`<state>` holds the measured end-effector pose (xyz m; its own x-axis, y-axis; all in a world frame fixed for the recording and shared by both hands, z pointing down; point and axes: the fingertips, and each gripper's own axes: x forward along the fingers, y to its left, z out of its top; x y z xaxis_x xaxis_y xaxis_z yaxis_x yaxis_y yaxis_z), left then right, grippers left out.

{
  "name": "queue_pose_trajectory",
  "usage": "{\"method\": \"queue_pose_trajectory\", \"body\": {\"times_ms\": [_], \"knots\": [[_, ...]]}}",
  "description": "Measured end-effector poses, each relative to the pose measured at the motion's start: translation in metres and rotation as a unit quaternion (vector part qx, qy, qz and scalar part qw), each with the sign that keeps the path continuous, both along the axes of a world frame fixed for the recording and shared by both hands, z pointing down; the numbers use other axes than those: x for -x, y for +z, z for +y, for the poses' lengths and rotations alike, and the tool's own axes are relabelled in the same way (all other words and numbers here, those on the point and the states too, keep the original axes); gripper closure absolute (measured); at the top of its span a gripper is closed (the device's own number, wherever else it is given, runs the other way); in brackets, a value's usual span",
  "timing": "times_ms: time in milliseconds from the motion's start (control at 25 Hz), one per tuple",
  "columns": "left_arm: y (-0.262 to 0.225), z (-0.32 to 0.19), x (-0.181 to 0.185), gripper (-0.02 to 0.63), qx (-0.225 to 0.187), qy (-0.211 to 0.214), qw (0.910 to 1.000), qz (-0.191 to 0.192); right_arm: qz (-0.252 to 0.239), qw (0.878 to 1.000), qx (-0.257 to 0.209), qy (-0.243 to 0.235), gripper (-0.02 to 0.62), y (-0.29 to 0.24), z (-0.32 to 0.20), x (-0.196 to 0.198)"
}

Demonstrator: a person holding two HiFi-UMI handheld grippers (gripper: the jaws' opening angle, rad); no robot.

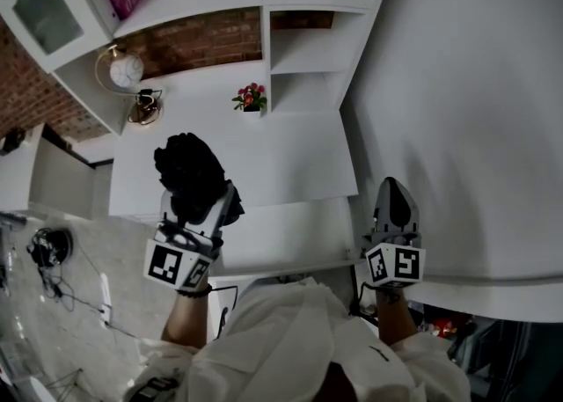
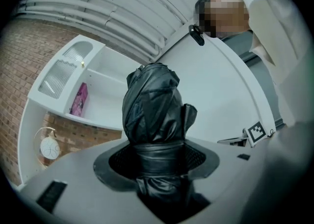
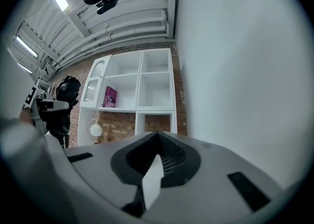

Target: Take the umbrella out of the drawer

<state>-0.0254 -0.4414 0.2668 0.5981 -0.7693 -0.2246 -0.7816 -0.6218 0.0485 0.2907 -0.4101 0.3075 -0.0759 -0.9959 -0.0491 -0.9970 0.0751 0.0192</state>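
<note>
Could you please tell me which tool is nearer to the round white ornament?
Left. The left tool, gripping the black umbrella, is below and slightly right of the ornament in the head view; the right tool is far across, by the white wall.

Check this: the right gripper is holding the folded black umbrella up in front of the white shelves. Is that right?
No. The left gripper, not the right gripper, is holding the folded black umbrella up in front of the white shelves; the left gripper view shows it.

White shirt (image 1: 295, 339), grey L gripper (image 1: 201, 194), R gripper (image 1: 393, 189), b&w marker cubes (image 1: 179, 266)
</note>
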Motion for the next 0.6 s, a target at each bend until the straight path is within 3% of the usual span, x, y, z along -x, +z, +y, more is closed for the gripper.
{"method": "queue_pose_trajectory", "body": {"times_ms": [360,600], "knots": [[-0.03,0.012,0.011,0.341,-0.034,-0.023,0.9991,-0.001,0.001,0.999,-0.041,0.014,0.578,-0.038,0.007,-0.019],[-0.024,0.012,0.013,0.341,-0.029,-0.027,0.9992,-0.006,0.001,0.999,-0.045,0.012,0.578,-0.039,0.011,-0.016]]}}
